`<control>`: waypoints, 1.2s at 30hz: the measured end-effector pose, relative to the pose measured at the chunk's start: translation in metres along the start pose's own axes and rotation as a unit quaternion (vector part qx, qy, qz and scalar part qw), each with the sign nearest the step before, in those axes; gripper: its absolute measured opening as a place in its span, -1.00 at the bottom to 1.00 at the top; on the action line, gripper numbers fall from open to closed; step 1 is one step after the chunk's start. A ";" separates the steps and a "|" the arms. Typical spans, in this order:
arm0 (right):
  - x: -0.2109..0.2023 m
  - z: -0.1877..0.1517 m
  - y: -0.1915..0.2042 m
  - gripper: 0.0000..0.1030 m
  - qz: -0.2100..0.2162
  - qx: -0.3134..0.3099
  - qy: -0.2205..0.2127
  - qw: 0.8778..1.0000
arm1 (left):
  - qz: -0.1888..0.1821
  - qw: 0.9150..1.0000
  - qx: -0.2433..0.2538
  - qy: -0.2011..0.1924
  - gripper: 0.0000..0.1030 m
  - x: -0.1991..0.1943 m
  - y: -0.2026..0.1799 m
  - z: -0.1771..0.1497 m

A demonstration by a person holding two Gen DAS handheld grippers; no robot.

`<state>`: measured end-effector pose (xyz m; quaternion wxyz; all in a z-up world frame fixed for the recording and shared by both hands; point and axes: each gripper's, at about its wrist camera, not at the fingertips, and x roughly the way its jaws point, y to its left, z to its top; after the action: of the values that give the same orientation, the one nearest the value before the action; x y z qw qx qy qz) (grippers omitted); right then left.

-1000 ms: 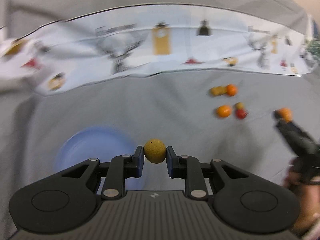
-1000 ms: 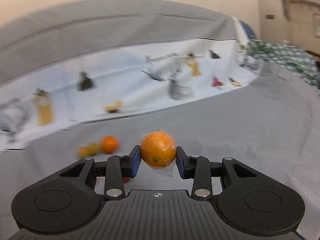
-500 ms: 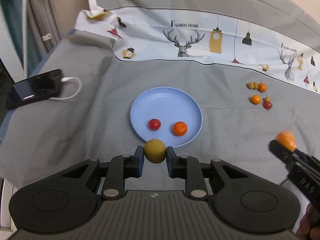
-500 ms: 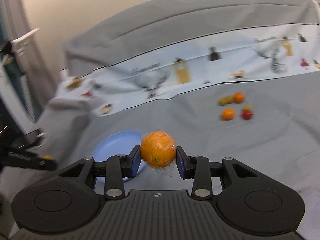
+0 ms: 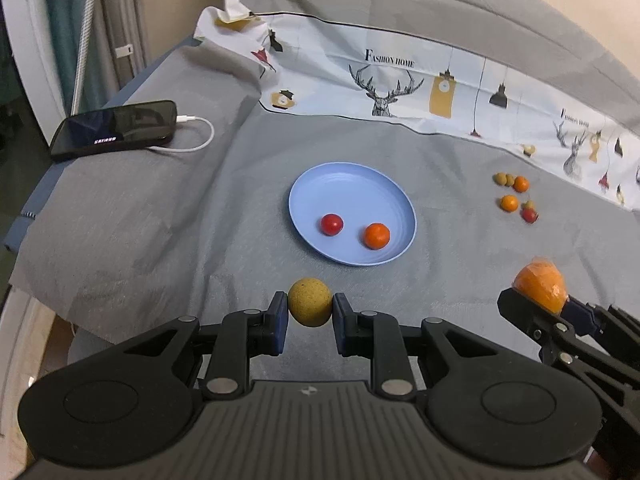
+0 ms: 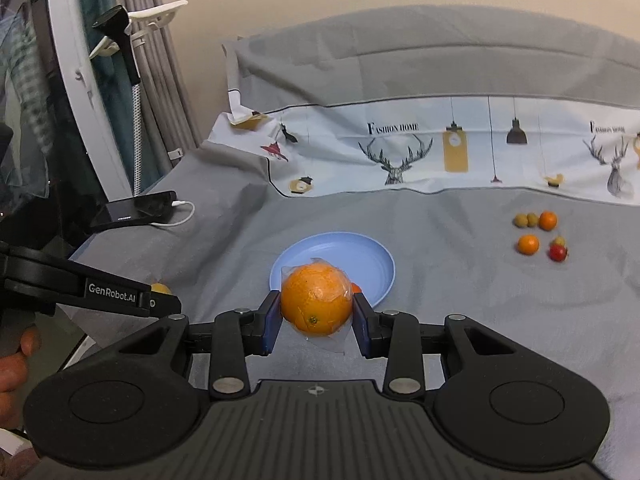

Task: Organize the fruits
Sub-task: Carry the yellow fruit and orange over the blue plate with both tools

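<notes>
My left gripper [image 5: 310, 308] is shut on a small yellow-brown round fruit [image 5: 310, 302], held short of the blue plate [image 5: 320, 184]. The plate holds a red tomato [image 5: 331, 224] and a small orange [image 5: 376, 235]. My right gripper [image 6: 316, 316] is shut on a plastic-wrapped orange [image 6: 316, 298], in front of the plate [image 6: 368, 252]. The right gripper with its orange [image 5: 541, 285] shows at the right of the left wrist view. A cluster of small fruits [image 5: 514, 196] lies on the grey cloth to the right; it also shows in the right wrist view [image 6: 538, 236].
A black phone [image 5: 114, 128] with a white cable [image 5: 196, 136] lies at the left edge of the bed. A white printed cloth [image 5: 440, 92] runs along the back. Curtains and a white stand [image 6: 100, 100] are to the left.
Both grippers swung left and now face the blue plate, each still holding its fruit. The fruit cluster shifted to the right of both views.
</notes>
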<state>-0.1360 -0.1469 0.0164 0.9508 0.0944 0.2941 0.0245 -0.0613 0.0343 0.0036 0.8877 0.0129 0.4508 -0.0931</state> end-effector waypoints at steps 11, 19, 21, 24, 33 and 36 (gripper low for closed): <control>-0.007 0.000 0.013 -0.24 -0.003 -0.023 -0.007 1.000 | -0.004 1.000 -0.011 -0.006 -0.50 -0.007 0.008 -0.002; -0.006 0.000 0.013 -0.24 -0.005 -0.025 -0.005 1.000 | -0.001 1.000 -0.010 -0.002 -0.50 -0.004 0.008 -0.001; -0.005 0.001 0.013 -0.24 -0.005 -0.025 -0.004 1.000 | -0.002 1.000 -0.012 -0.001 -0.50 -0.003 0.008 -0.001; -0.003 0.001 0.014 -0.24 -0.006 -0.026 -0.002 1.000 | -0.001 1.000 -0.014 0.001 -0.50 0.000 0.008 -0.001; 0.006 0.001 0.013 -0.24 -0.008 -0.022 0.009 1.000 | 0.001 1.000 -0.016 0.012 -0.50 0.009 0.008 0.000; 0.011 0.001 0.013 -0.24 -0.008 -0.021 0.013 1.000 | 0.004 1.000 -0.015 0.016 -0.50 0.013 0.007 0.001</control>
<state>-0.1264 -0.1337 0.0141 0.9488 0.0716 0.3068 0.0241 -0.0513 0.0394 -0.0069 0.8810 0.0024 0.4659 -0.0828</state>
